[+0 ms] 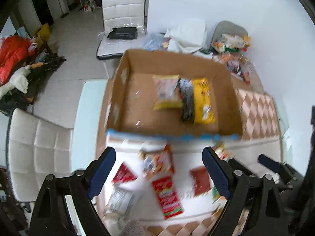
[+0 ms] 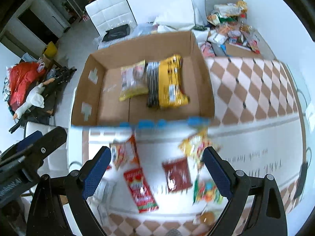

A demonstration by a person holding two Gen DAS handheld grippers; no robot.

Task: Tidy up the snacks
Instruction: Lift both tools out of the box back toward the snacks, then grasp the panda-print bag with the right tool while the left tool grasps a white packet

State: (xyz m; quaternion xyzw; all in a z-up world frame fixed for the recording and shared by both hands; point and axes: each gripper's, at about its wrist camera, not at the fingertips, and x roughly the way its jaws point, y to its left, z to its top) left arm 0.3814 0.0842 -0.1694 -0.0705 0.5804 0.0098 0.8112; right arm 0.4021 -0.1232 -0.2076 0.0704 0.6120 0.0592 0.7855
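Above the bench [image 2: 256, 137], both grippers, left [image 1: 157, 169] and right [image 2: 155, 169], hang empty with jaws wide over loose snacks [image 2: 140, 190], likely choosing one for the box [image 2: 137, 45] beyond.

White padded chairs [image 1: 123, 6] stand on pale tiled floor [image 1: 78, 31].

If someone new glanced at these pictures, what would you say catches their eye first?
Probably the big open cardboard box in the middle of the table, with a bright yellow snack bag lying flat inside beside a paler packet. Next, the loose snack packets scattered on the checked tablecloth in front of the box, notably a red one, below both open grippers.
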